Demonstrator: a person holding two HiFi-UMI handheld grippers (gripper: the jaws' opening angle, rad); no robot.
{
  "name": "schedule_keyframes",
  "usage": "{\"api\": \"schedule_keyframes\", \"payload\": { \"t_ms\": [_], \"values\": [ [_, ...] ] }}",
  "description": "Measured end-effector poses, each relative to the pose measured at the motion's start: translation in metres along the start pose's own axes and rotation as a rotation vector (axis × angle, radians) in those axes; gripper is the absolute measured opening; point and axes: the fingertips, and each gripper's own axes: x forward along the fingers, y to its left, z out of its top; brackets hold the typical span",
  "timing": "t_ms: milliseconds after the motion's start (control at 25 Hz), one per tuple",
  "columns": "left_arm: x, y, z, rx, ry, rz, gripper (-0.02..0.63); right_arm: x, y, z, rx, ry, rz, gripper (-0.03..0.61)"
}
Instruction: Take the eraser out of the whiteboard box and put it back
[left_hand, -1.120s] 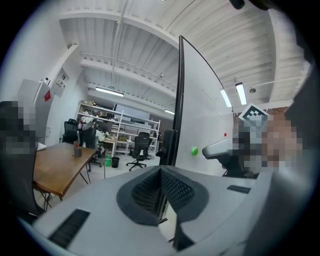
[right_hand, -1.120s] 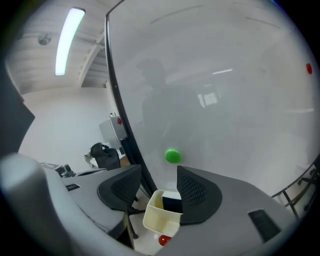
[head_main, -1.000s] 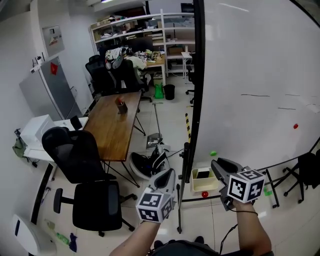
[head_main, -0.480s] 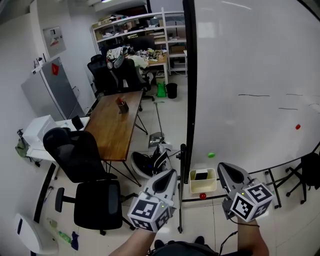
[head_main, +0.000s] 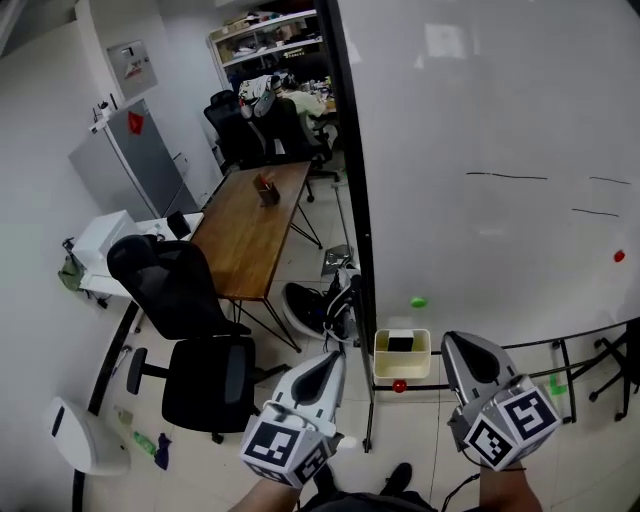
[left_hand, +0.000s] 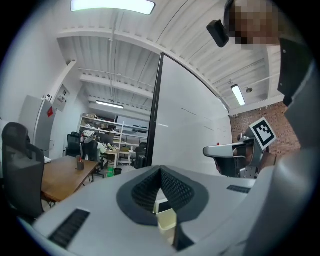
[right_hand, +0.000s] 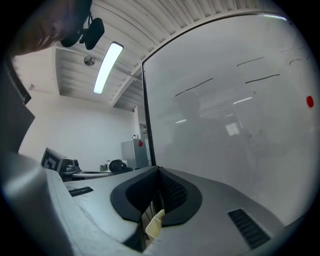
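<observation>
Eraser (head_main: 401, 344) lies in whiteboard box (head_main: 402, 367).
Left hand-held gripper (head_main: 333, 358) and right hand-held gripper (head_main: 458, 342) hover either side of it, both closed on nothing.

glossy whiteboard (head_main: 480, 120), wooden table (head_main: 250, 240), plastic box (head_main: 401, 367).

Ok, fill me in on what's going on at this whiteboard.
A person stands at the whiteboard with a gripper in each hand. The left gripper and the right gripper both have their jaws together and hold nothing. Both point toward the cream box fixed near the board's lower left edge, and both are short of it. A dark block, apparently the eraser, lies inside the box, and neither gripper touches it.
</observation>
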Motion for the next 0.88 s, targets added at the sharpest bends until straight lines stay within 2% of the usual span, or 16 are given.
{"api": "schedule_keyframes", "payload": {
  "t_ms": [160,320,720,880],
  "values": [
    [-0.016,-0.015,0.003,0.029,-0.014,0.029,0.028,-0.011,0.01,-0.003,0.004,0.0,0.054,0.014],
    [-0.056,-0.03,-0.004,0.016,-0.019,0.038,0.028,-0.036,0.038,0.002,-0.007,-0.02,0.069,0.014],
    [-0.175,-0.051,-0.015,-0.036,-0.053,-0.043,0.028,-0.114,0.128,-0.015,-0.043,-0.001,-0.053,0.014],
    [-0.194,-0.066,-0.024,-0.038,-0.005,-0.071,0.028,-0.147,0.14,-0.017,-0.043,0.014,-0.108,0.014]
  ]
}}
